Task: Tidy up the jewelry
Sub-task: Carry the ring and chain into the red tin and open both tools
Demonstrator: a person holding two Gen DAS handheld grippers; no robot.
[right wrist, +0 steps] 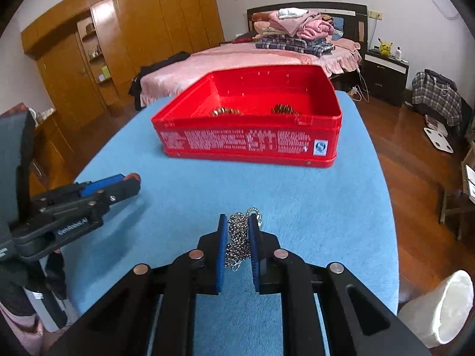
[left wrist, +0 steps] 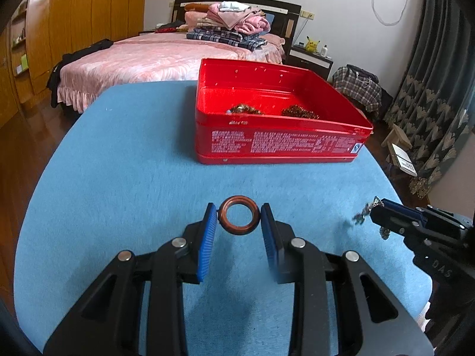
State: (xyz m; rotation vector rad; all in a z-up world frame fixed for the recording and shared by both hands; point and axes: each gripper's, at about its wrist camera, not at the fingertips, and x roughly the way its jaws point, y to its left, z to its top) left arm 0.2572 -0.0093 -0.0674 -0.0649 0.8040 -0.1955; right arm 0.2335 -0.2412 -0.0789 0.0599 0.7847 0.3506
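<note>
The left claw (left wrist: 239, 216) pinched a brown ring (left wrist: 239, 214) between its half-closed pads. The right claw (right wrist: 238, 222) was clamped nearly closed on a silver chain (right wrist: 237, 238). Ahead of both stood the red tin (right wrist: 249, 142).

Pretty clearly someone's bedroom at home. There's a big bed (right wrist: 237, 59) with a pink frilly bedspread and a dark headboard (right wrist: 308, 10), with a pile of folded clothes and plaid blankets (right wrist: 297, 34) stacked on it. A nightstand (right wrist: 386, 74) next to it has a yellow Pikachu plush (right wrist: 385, 46) and a small bottle on top. One whole wall is wooden wardrobes (right wrist: 124, 38) with little open shelves, and the floor (right wrist: 400, 163) is glossy dark wood. Heavy patterned curtains (left wrist: 430, 103) hang on one side, a plaid bag (right wrist: 438, 96) sits on the floor near the wall, and the worktop (right wrist: 207, 190) is covered in a blue cloth. Lived-in home vibe all round.
</note>
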